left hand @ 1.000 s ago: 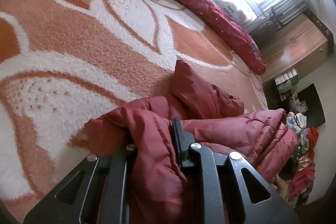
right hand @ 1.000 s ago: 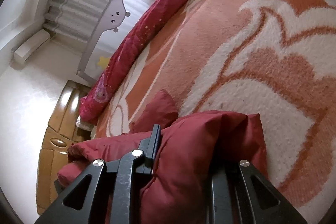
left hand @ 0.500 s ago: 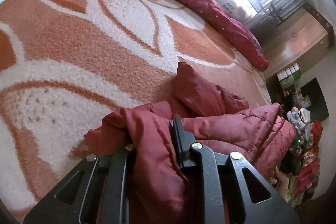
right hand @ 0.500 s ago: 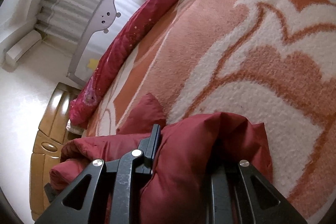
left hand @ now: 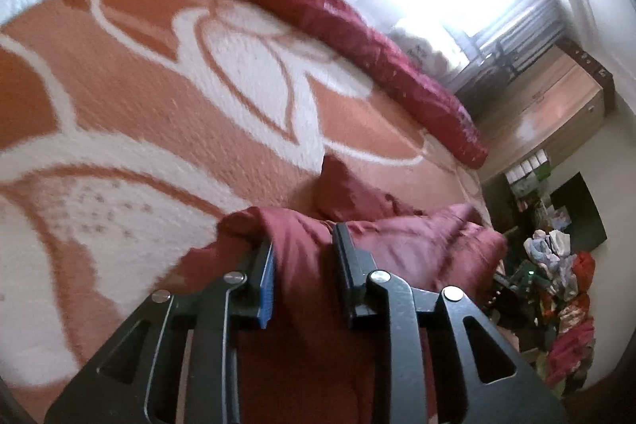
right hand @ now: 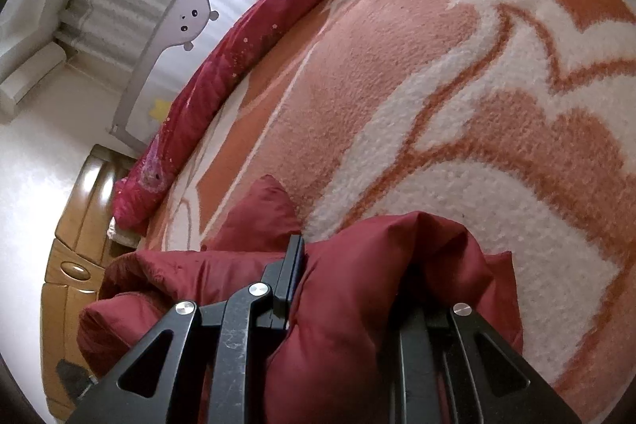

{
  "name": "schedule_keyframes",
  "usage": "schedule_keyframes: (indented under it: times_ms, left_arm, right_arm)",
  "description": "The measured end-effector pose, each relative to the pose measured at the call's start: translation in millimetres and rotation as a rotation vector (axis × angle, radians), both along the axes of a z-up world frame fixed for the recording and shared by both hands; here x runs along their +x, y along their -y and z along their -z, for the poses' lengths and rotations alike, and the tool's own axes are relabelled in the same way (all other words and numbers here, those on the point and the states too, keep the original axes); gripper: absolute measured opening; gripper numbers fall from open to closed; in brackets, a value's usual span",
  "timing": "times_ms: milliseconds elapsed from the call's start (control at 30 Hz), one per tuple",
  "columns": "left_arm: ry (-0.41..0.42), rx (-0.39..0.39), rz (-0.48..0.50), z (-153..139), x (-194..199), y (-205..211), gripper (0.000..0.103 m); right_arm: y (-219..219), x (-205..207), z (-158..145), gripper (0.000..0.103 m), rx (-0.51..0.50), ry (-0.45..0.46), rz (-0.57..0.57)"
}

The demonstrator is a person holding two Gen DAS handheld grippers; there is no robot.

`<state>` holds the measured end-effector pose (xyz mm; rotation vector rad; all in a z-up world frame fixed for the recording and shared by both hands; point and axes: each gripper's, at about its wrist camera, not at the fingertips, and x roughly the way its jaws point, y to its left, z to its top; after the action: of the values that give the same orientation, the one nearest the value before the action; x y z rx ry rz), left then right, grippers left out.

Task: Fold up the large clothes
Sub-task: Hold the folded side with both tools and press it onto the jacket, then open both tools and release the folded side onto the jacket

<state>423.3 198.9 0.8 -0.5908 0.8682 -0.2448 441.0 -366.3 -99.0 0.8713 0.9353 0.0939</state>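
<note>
Our left gripper has just been opening, the puffy maroon quilted jacket between its jaws. Our right gripper pinches its bunched satin over the fuzzy orange-and-white blanket.

Dark red padded jacket, bunched and crumpled, lying at near edge of orange-white blanket.

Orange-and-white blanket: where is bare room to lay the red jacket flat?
Free: the blanket between the red jacket and the rolled red quilt along the far edge. Crowded: the near edge, where the jacket is bunched.
</note>
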Motion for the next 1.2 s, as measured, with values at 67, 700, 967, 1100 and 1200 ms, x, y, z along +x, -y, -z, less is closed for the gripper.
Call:
schedule_keyframes:
  times_ms: [67,700,967,1100,1200]
  left_arm:
    - [0.034,0.013,-0.005,-14,-13,-5,0.024]
    - [-0.053,0.347,0.277,13,-16,141,0.024]
    - [-0.097,0.346,0.223,26,7,133,0.024]
    - [-0.1,0.356,0.214,28,8,134,0.024]
    - [-0.107,0.354,0.207,29,5,136,0.024]
  right_arm:
    - [-1,1,0,0.018,-0.004,-0.003,0.005]
    - [-3,0,-9,0.026,0.01,-0.014,0.011]
    - [10,-29,-69,0.056,0.071,0.119,0.016]
    - [-11,-56,-103,0.067,-0.053,0.232,-0.058]
    - [-44,-64,-110,0.067,-0.175,0.243,-0.174]
